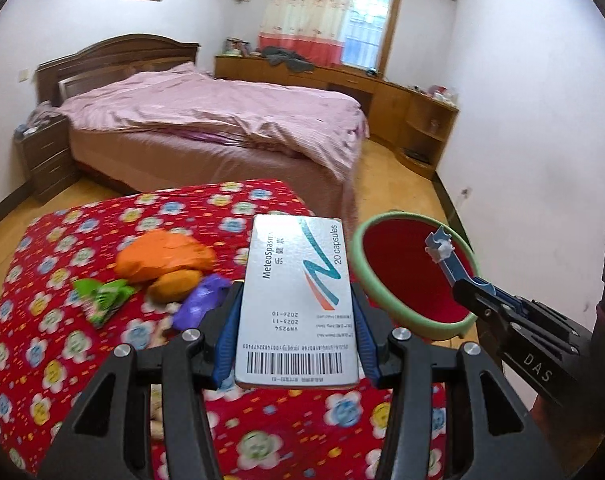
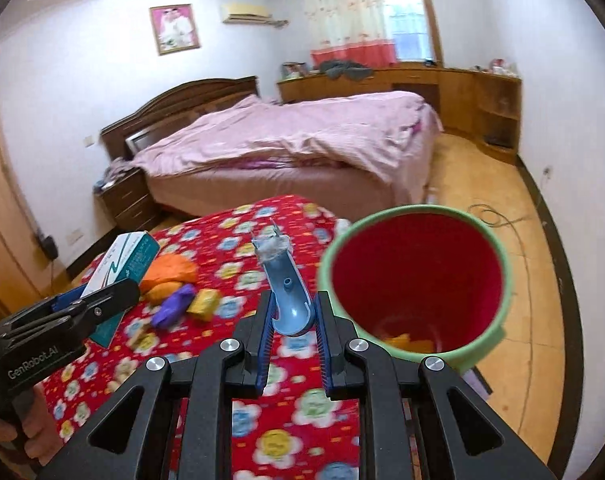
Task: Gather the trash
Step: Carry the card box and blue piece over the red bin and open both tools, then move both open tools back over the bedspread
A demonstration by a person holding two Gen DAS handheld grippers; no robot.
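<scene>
Left wrist view: left hand-held gripper [image 1: 296, 308] clamps a medicine box [image 1: 296, 300]; right hand-held gripper [image 2: 293, 320] pinches a blue plastic piece [image 2: 288, 292] beside the red bin [image 2: 502, 256].

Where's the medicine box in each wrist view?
Left wrist: medicine box at centre, clamped between the left tongs, barcode end nearest the camera.
Right wrist: medicine box at far left, held in the left tongs above the red floral cloth.
Shared landmark: the green-rimmed red bin right of the table.
</scene>
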